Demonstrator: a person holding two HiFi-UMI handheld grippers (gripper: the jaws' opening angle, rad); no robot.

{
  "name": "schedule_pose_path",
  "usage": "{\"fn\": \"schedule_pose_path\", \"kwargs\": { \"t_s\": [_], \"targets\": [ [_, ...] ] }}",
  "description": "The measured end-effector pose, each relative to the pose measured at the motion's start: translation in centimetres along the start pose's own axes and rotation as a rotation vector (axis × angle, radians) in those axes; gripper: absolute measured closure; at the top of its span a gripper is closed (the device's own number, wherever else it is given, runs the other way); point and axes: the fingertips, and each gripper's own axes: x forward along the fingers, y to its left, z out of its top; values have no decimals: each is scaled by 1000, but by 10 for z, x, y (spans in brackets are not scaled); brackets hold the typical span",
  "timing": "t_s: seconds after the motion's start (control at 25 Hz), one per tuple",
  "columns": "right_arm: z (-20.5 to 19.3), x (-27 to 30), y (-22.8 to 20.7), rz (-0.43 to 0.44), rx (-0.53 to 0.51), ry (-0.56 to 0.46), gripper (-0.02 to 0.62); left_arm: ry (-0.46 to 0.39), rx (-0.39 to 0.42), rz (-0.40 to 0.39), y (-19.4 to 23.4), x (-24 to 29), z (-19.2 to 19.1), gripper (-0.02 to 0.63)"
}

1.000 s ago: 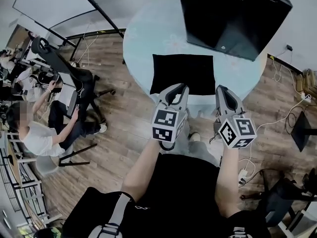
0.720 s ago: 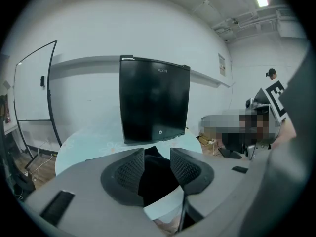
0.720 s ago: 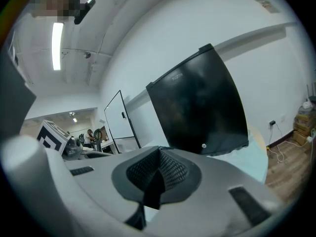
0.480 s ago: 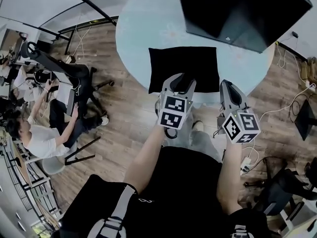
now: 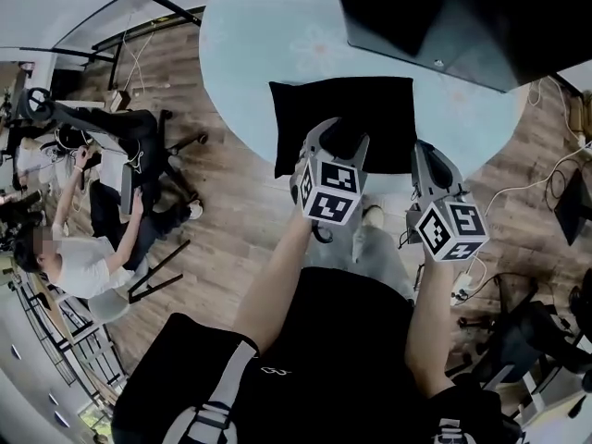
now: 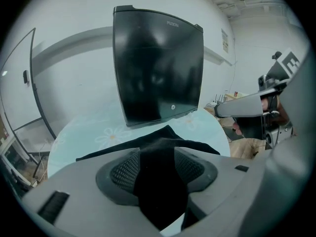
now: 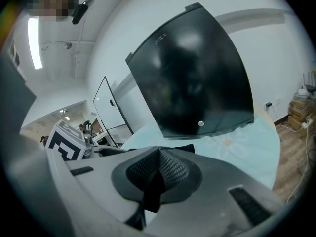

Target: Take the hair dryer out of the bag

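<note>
On rnd table, blk bag, floor pwr strip head view only

Round pale table, black bag, black monitor

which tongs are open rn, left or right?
Left tongs: its jaws have just been opening and stand apart, the black bag showing between them. Right tongs: jaws together.
</note>
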Motion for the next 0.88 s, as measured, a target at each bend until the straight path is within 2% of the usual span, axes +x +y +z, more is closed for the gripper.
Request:
{"fn": "schedule_pose_path", "kwargs": {
  "t_s": [0.16,0.36,0.6,0.68,0.88],
  "targets": [
    [-7,11,-6,-9,15,31,589,37,22,-10,4,19,-2,347],
    [-16,22,-15,-37,44,66,589,73,25,-20,11,42,-5,347],
    [-19,31,-25,-56,72,82,589,124,116,-4,6,53,-10,356],
    [-17,34,-25,-55,75,79,589,147,129,-21,0,55,-14,381],
    [-17,34,-27,-54,82,76,589,161,147,-29,-16,54,-19,509]
  ]
}}
